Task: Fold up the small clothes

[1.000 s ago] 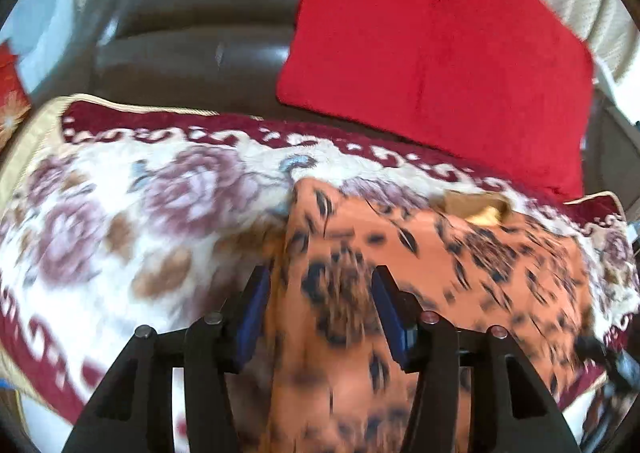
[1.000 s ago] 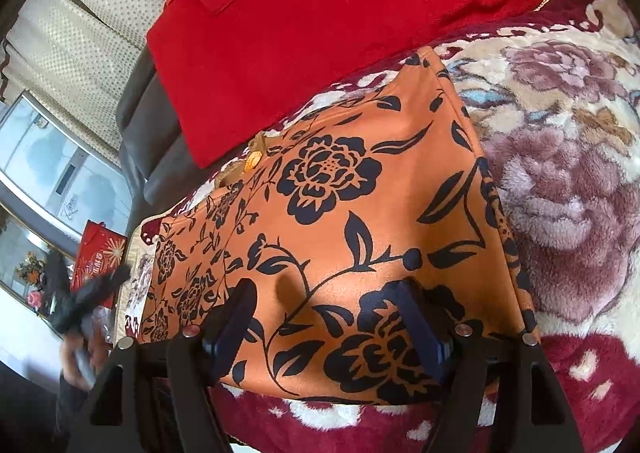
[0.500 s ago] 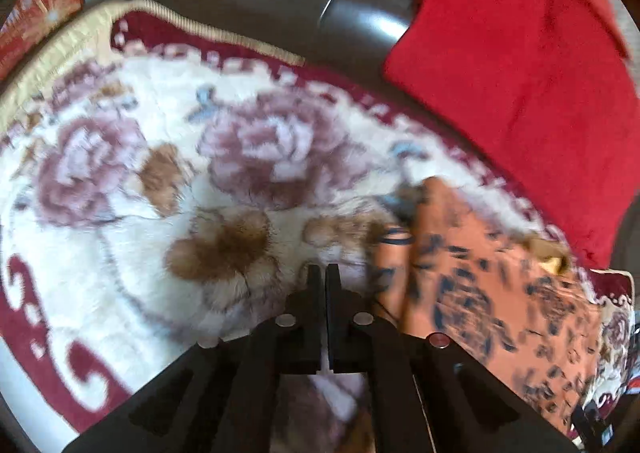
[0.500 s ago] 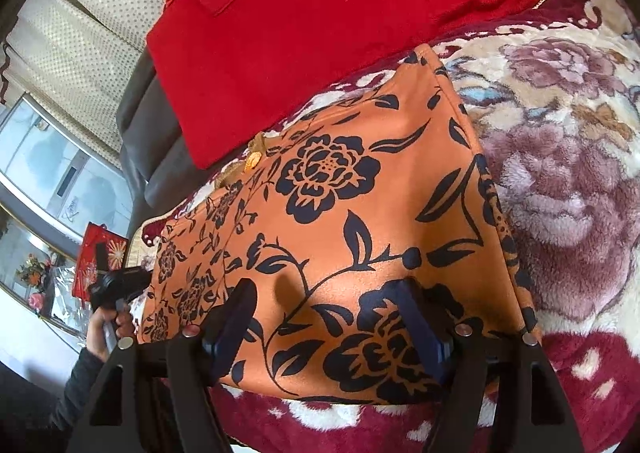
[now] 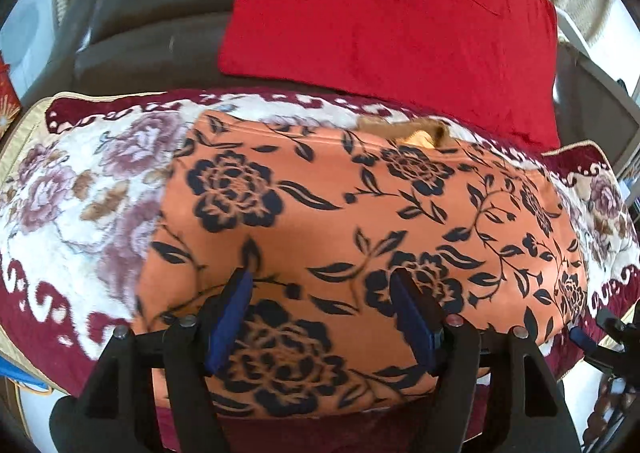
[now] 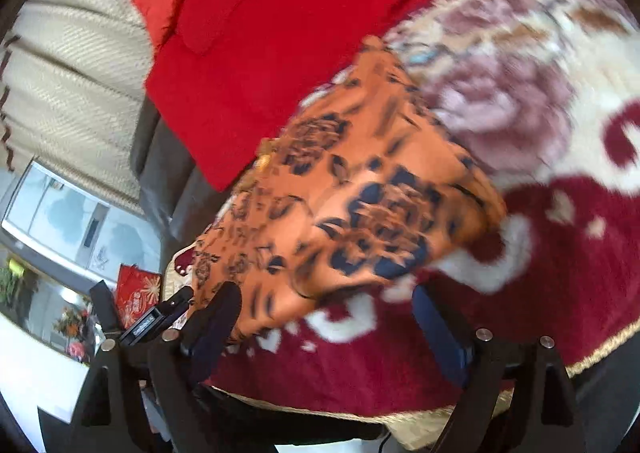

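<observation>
An orange garment with black flowers [image 5: 360,233] lies flat on a floral plush blanket [image 5: 72,205]; a tan label shows at its far edge. My left gripper [image 5: 324,317] is open and empty, its blue pads just above the garment's near part. In the right wrist view the garment [image 6: 352,205] looks blurred. My right gripper [image 6: 324,329] is open and empty, above the garment's near corner and the blanket's dark red border [image 6: 540,285]. The other gripper [image 6: 148,321] shows at the lower left there.
A red cushion [image 5: 380,13] leans on the dark sofa back [image 5: 152,21] behind the blanket. Cream curtains [image 6: 80,53] and a window [image 6: 60,213] are at the left of the right wrist view. The blanket's gold-trimmed edge [image 6: 600,353] is near.
My left gripper went from shut over the bare blanket to open above the garment's near part. My right gripper pulled back off the garment toward its near corner; its view is blurred.
</observation>
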`<state>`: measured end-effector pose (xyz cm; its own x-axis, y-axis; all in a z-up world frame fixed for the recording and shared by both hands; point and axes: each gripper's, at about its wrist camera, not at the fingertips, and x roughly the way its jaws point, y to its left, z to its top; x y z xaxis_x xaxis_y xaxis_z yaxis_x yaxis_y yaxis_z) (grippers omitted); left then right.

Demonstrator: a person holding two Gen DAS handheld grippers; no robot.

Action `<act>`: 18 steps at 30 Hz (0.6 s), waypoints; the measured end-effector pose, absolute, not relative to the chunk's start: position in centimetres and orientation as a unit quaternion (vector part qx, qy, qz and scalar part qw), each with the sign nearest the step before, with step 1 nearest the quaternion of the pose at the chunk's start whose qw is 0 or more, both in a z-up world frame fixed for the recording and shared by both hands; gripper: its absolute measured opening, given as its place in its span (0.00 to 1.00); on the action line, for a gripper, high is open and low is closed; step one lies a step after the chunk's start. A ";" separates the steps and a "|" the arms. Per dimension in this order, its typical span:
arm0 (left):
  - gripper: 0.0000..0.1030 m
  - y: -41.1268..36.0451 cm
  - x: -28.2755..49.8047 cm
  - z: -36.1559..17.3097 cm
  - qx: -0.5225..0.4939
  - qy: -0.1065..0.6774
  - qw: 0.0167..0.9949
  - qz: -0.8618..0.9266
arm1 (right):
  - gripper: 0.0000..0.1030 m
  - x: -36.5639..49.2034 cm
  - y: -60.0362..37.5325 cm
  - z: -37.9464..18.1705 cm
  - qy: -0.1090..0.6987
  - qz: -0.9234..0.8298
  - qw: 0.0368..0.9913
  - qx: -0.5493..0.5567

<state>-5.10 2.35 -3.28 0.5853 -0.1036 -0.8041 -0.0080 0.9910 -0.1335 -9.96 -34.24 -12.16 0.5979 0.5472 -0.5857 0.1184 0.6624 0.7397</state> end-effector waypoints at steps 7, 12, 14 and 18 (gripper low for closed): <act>0.70 2.2 -4.7 -3.4 -0.056 0.464 0.884 -0.010 | 0.88 -8.0 -36.6 -13.9 0.419 0.109 0.775 0.461; 0.70 2.0 -4.7 -3.9 -0.047 0.468 0.882 -0.008 | 0.70 -7.8 -35.3 -10.6 0.385 0.120 0.820 0.407; 0.70 1.9 -4.4 -4.1 -0.047 0.471 0.881 -0.009 | 0.70 -7.1 -35.1 -10.8 0.401 0.113 0.822 0.389; 0.70 1.9 -4.3 -4.2 -0.045 0.475 0.879 -0.010 | 0.73 -6.6 -35.4 -11.5 0.416 0.103 0.813 0.394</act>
